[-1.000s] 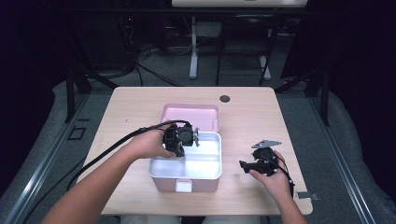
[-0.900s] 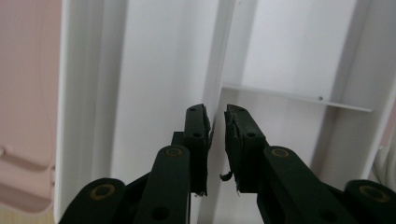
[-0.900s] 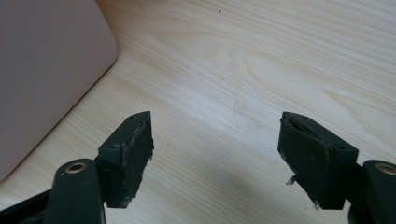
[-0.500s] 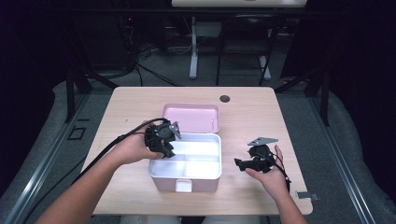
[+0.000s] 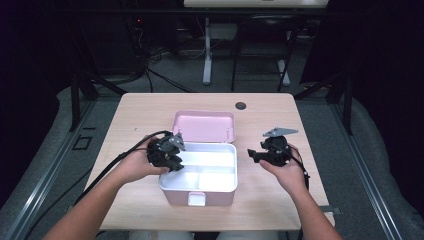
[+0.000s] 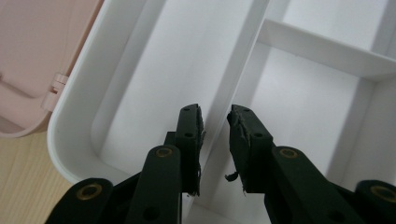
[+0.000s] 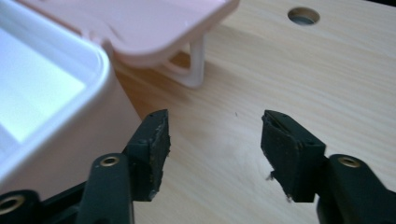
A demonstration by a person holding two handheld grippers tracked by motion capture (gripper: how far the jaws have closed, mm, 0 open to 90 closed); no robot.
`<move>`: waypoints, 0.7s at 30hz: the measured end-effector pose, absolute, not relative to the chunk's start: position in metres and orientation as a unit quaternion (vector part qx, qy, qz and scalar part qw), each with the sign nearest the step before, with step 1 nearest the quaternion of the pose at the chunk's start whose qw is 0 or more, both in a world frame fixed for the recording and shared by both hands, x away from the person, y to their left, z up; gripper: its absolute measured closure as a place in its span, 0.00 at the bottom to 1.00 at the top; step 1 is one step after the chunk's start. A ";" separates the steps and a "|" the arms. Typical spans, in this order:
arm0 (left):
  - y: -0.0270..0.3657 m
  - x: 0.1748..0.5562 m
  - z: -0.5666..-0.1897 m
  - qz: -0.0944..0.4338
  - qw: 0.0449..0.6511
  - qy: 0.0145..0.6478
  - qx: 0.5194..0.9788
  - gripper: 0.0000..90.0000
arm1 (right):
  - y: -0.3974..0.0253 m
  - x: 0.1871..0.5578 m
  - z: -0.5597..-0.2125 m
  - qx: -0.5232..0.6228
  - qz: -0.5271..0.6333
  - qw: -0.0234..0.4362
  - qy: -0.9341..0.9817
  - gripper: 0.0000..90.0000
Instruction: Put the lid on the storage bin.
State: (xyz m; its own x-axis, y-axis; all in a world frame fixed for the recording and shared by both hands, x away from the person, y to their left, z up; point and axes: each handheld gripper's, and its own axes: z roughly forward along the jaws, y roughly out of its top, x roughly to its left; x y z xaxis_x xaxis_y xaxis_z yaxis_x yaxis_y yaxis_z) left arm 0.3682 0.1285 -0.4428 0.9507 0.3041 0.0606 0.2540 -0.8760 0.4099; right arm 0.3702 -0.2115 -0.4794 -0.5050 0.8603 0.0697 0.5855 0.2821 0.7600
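Under my left gripper (image 6: 215, 122) sits the open box (image 5: 199, 172) — white inside, pink outside. Its jaws stand a narrow gap apart, one on each side of a white divider wall (image 6: 236, 77), gripping nothing that I can see; whether the pads touch the wall I cannot tell. To the gripper's left lies a long compartment (image 6: 166, 88), to its right a second one, with a cross divider (image 6: 327, 49) beyond it. Past the box's rim at the far left is the pink lid (image 6: 37, 60), folded back on its hinge.

My right gripper (image 7: 215, 135) is held over the bare wooden table (image 7: 280, 70), just beside the box's pink outer wall (image 7: 70, 144), which stands to the left of its jaws. Those jaws are spread wide and empty. Ahead of them the lid (image 7: 154, 28) overhangs the table with its white latch loop (image 7: 194, 65) hanging down — farther on, a round hole (image 7: 303, 15) in the tabletop.

No writing or label is readable on the box, lid or grippers.
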 end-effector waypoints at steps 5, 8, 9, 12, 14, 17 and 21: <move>0.127 0.367 -0.447 0.066 0.195 0.138 0.969 0.86 | -0.202 0.395 -0.465 0.481 0.379 0.172 0.772 0.50; 0.127 0.366 -0.447 0.067 0.195 0.138 0.969 0.86 | -0.197 0.410 -0.460 0.494 0.392 0.174 0.756 0.55; 0.127 0.365 -0.447 0.068 0.195 0.138 0.969 0.86 | -0.194 0.415 -0.458 0.500 0.394 0.177 0.750 0.55; 0.127 0.365 -0.447 0.068 0.195 0.137 0.969 0.87 | -0.185 0.432 -0.456 0.506 0.376 0.177 0.756 0.58; 0.127 0.366 -0.447 0.067 0.195 0.137 0.969 0.87 | -0.179 0.443 -0.455 0.513 0.376 0.173 0.753 0.58; 0.127 0.367 -0.447 0.064 0.196 0.136 0.969 0.87 | -0.171 0.456 -0.454 0.525 0.375 0.167 0.746 0.60; 0.127 0.367 -0.447 0.062 0.196 0.134 0.969 0.87 | -0.163 0.470 -0.457 0.541 0.378 0.155 0.736 0.62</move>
